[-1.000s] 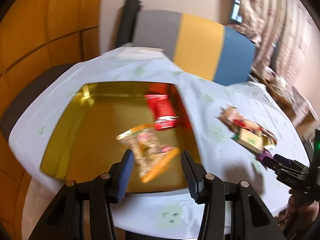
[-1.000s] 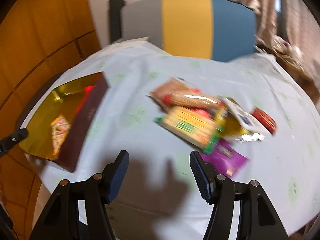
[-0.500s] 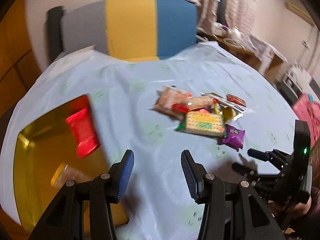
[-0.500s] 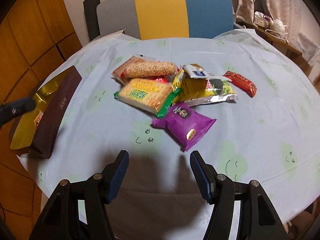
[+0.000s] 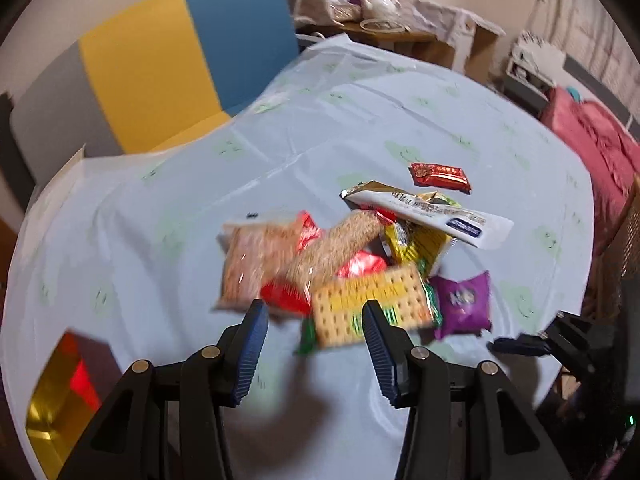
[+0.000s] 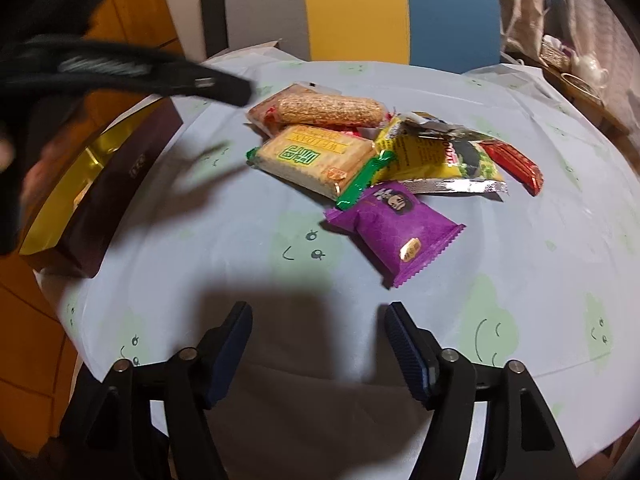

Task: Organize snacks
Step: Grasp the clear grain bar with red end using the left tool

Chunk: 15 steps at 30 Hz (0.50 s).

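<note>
Left wrist: snack pile [image 5: 352, 264] blurred | left tool [image 5: 312, 340] wide, empty | right tool [image 6: 320, 344] wide, empty

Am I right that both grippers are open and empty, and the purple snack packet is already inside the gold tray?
Not quite. Both the left gripper and right gripper are open and empty, but the purple snack packet lies on the tablecloth at the near edge of the snack pile, apart from the gold tray. The right wrist view shows it.

purple packet [image 6: 394, 229] | gold-lined maroon box [image 6: 108, 192] | pale-blue smiley-print tablecloth [image 6: 500, 320]
</note>
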Motion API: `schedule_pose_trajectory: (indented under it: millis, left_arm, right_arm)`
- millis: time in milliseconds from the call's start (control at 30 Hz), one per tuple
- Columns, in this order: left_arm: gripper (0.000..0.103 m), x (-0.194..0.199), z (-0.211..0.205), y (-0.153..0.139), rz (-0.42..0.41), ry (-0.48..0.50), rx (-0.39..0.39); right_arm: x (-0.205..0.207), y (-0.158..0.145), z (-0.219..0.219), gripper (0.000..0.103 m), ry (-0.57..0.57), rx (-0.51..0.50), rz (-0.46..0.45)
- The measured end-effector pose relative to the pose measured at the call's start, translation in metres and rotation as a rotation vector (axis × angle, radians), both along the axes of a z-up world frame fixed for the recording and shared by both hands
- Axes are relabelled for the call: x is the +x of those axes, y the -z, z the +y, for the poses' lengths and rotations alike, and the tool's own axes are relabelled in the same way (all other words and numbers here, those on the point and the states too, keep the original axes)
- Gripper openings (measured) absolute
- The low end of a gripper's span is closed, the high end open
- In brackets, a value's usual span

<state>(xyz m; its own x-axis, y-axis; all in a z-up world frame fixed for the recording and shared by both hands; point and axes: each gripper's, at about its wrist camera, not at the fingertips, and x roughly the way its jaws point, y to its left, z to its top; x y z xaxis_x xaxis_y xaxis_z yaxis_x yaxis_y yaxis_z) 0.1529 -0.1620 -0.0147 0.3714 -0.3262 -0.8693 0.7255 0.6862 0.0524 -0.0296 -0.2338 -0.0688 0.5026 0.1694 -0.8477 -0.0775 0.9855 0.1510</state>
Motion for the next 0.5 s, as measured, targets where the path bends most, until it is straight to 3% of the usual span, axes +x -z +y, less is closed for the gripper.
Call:
schedule_pose_trajectory:
  millis: [267, 467, 500]
  left_arm:
    - [0.050, 0.024, -0.036, 0.024, 0.010, 0.101, 0.062]
    - [0.050, 0.045, -0.054, 0.048, 0.047, 0.112, 0.119]
    - [0.046, 0.045, -0.054, 0.049, 0.045, 0.114, 0.110]
  right_arm:
    - [-0.006, 0.004, 0.009, 0.084, -0.055, -0.022, -0.034]
    - [-0.006, 0.005, 0.007, 0.086, -0.051, -0.002, -0.036]
    - [-0.006, 0.005, 0.007, 0.086, -0.052, -0.004, -0.036]
